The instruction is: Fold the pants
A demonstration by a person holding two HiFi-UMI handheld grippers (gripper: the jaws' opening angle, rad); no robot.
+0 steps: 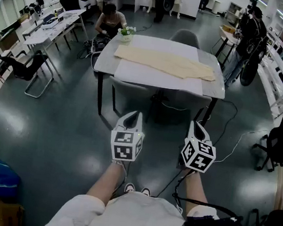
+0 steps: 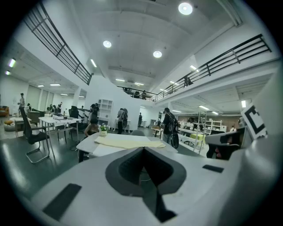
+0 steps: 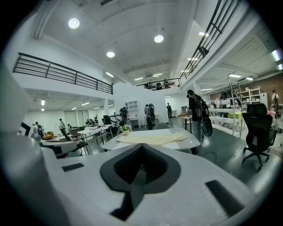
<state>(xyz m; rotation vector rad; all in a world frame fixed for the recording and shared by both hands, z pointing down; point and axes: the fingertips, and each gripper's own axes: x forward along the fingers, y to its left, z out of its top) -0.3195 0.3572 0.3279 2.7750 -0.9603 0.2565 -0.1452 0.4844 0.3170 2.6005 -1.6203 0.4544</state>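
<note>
The pants [image 1: 163, 62] lay spread along the counter [image 1: 209, 89], well ahead; the left gripper [image 1: 136, 114] and right gripper [image 1: 196, 124] hung side by side short of it, fingers [image 2: 128, 165] together, empty.

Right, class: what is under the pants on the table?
The pants lie flat on a white sheet, which covers the middle of the grey table. Anything between the pants and the sheet is covered and cannot be seen.
</note>
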